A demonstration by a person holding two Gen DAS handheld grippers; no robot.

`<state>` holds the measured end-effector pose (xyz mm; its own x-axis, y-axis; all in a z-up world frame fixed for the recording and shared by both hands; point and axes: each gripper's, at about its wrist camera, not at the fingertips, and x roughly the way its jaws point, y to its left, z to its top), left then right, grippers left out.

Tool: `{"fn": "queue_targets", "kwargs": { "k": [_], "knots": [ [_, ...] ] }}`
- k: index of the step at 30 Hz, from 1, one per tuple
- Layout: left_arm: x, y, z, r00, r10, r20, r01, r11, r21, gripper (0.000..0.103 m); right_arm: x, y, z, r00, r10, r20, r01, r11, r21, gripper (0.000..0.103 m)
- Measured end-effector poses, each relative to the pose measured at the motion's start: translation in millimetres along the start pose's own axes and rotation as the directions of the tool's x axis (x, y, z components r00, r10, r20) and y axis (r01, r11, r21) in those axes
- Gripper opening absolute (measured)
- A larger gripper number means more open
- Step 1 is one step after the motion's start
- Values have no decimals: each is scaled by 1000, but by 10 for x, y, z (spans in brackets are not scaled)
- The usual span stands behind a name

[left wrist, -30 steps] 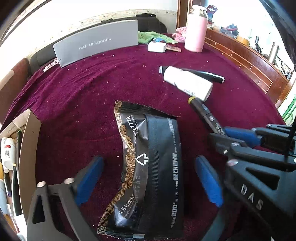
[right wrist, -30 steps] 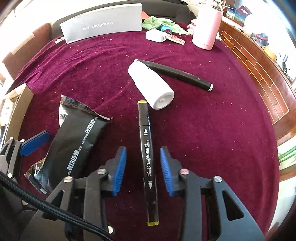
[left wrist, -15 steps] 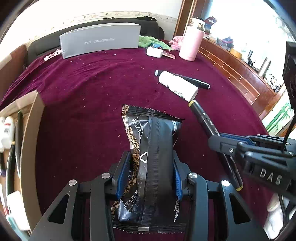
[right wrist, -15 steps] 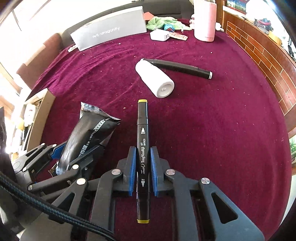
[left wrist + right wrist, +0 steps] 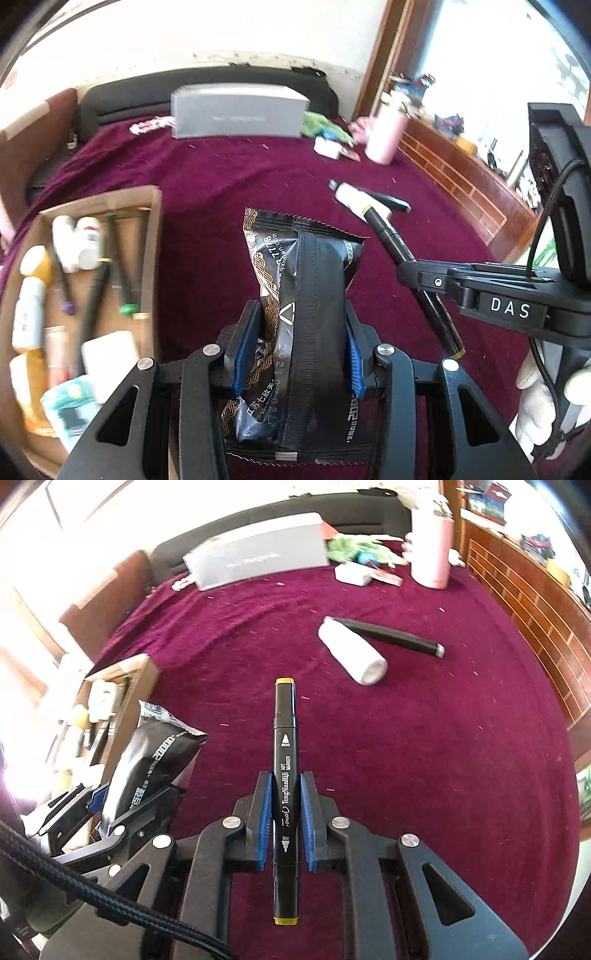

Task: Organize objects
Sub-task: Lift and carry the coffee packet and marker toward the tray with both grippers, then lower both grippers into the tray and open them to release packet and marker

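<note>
Now the left gripper (image 5: 297, 345) is clamping a black foil packet (image 5: 303, 295) while the right gripper (image 5: 284, 821) is pinching a black marker (image 5: 284, 775) above the maroon cloth (image 5: 424, 757).

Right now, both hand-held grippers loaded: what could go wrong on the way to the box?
1. The left hand-held gripper squeezes the soft black foil packet mid-body; it may crumple or slide out.
2. The right hand-held gripper clamps the black yellow-capped marker with both ends overhanging; a knock could pivot it.
3. The open cardboard box already looks crowded with pens and bottles, and the grippers sit close together, so they may collide at drop-off.
</note>
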<state>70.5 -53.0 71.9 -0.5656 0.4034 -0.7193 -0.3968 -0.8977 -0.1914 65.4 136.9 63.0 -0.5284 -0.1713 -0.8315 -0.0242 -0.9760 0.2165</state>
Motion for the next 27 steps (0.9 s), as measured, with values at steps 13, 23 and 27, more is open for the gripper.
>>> {"fn": "queue_targets", "kwargs": {
  "k": [13, 23, 27],
  "knots": [
    [-444, 1375, 113, 981, 188, 52, -176, 967, -185, 36, 206, 1137, 349, 984, 172, -54, -177, 977, -120, 13],
    [-172, 2076, -8, 975, 219, -36, -220, 933, -286, 36, 830, 1769, 439, 944, 264, -199, -288, 952, -100, 13],
    [-119, 2110, -10, 975, 218, -42, -221, 934, -279, 37, 1044, 1921, 421, 936, 260, -236, -289, 952, -97, 13]
  ]
}}
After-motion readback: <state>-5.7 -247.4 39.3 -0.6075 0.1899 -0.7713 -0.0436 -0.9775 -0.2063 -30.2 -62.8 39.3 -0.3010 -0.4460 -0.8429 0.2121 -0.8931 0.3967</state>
